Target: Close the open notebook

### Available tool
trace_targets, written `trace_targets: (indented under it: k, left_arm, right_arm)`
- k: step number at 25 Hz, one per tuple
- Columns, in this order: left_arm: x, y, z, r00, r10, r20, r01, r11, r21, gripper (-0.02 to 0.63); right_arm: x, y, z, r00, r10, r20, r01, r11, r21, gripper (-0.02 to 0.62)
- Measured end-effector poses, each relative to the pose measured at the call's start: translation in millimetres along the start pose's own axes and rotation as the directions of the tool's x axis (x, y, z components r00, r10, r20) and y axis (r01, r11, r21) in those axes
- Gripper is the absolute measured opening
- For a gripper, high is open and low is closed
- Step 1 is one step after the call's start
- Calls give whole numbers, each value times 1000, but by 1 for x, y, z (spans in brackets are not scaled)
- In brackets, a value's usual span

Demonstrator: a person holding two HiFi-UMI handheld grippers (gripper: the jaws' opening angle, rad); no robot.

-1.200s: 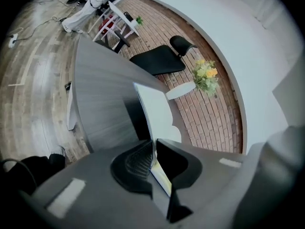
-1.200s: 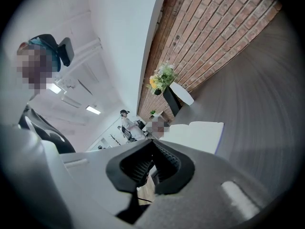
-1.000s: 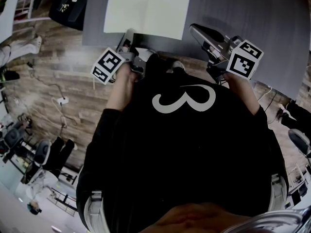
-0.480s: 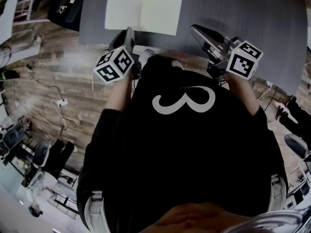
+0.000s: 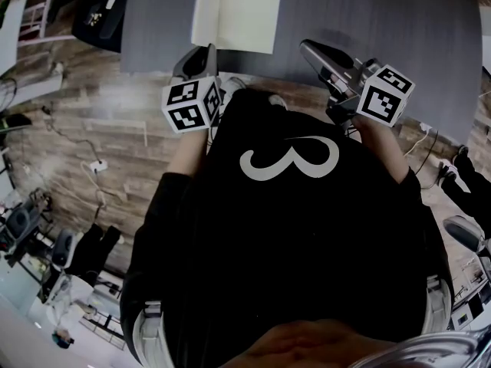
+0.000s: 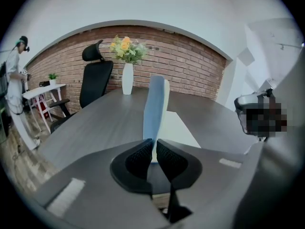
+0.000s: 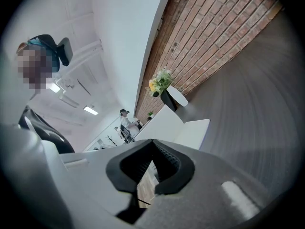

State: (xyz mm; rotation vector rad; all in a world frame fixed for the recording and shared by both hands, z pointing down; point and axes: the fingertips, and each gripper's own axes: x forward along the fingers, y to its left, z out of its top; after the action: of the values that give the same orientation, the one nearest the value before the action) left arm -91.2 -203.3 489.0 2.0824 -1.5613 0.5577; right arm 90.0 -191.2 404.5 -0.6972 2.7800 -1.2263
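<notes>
The notebook point(image 5: 247, 18) lies at the far side of the grey table point(image 5: 368, 21). Its left half point(image 5: 202, 10) stands nearly upright, while the right half lies flat. My left gripper point(image 5: 202, 50) is shut on the near edge of that raised half. In the left gripper view the pale blue cover point(image 6: 155, 104) rises straight up from between the pads point(image 6: 143, 156), with the flat white page point(image 6: 180, 128) to its right. My right gripper point(image 5: 307, 47) hovers over the table's near edge, right of the notebook, shut with nothing in it. The right gripper view shows the notebook point(image 7: 188, 128) beyond the closed tips point(image 7: 153, 144).
A white vase of flowers point(image 6: 127, 78) stands at the table's far end, with a black office chair point(image 6: 94, 82) behind it. A person point(image 6: 14, 80) stands by a white side table at the far left. The floor beside the table is wood point(image 5: 100, 113).
The notebook's left half has swung up from flat to nearly upright. My left gripper has rolled and shifted slightly right with it. The right gripper has stayed still.
</notes>
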Motion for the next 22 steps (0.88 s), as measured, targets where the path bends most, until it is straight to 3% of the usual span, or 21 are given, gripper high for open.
trace_targets:
  k: [3,8,13,22]
  left_arm:
    - [3,-6,-3,999,-10,-32,12,997,77,51]
    - [11,-19,-5,996,-68,-62,76,987,139,95]
    - [20,-30,-13,984,-140,-110,152,982,114,152]
    - [27,-40,-19,958,-258,-123,265,963,41,298]
  right_arm:
    - [0,0,1,1000,-5,7,5,1000,2,3]
    - [-1,0,2,1000,-9,20,9,1000,8,3]
    - [-2,-1,2,999,-24,30,24,1000,15,3]
    - [-9,-8,2,996,-74,53,72,996,47,3]
